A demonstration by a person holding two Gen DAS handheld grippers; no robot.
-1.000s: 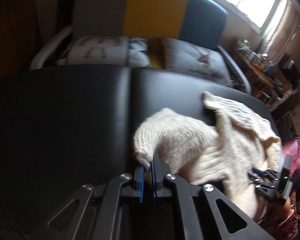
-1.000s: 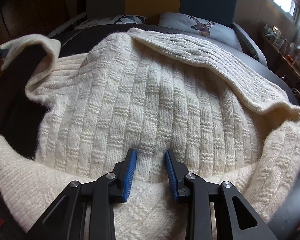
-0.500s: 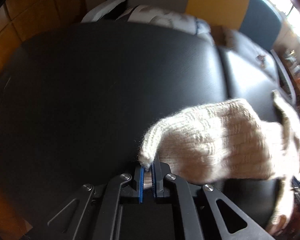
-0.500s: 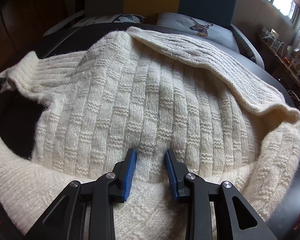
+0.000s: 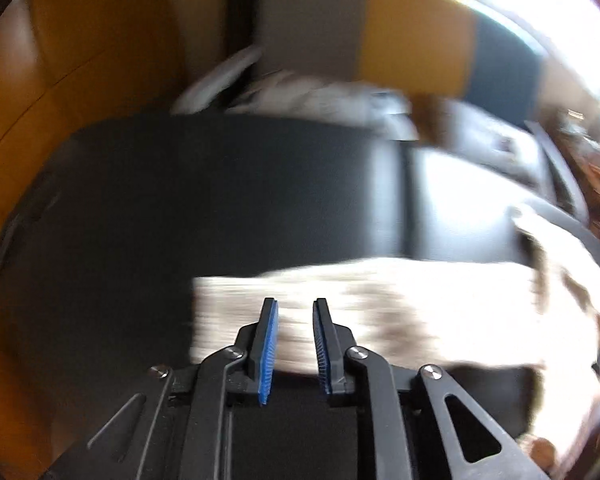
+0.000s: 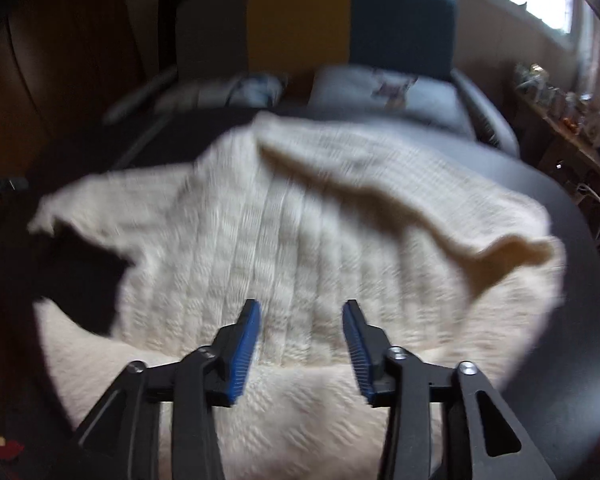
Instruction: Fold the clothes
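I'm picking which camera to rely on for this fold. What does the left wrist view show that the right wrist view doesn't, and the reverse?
Only the left wrist view: the left tool, open, with the blurred sleeve end lying on the black table just beyond its tips, and the orange-brown wall.

Only the right wrist view: the right tool, open over the sweater's body, a fold across the top, and the cluttered shelf.

Both: the cream sweater, the black table, the grey, yellow and teal sofa with cushions, heavy motion blur.
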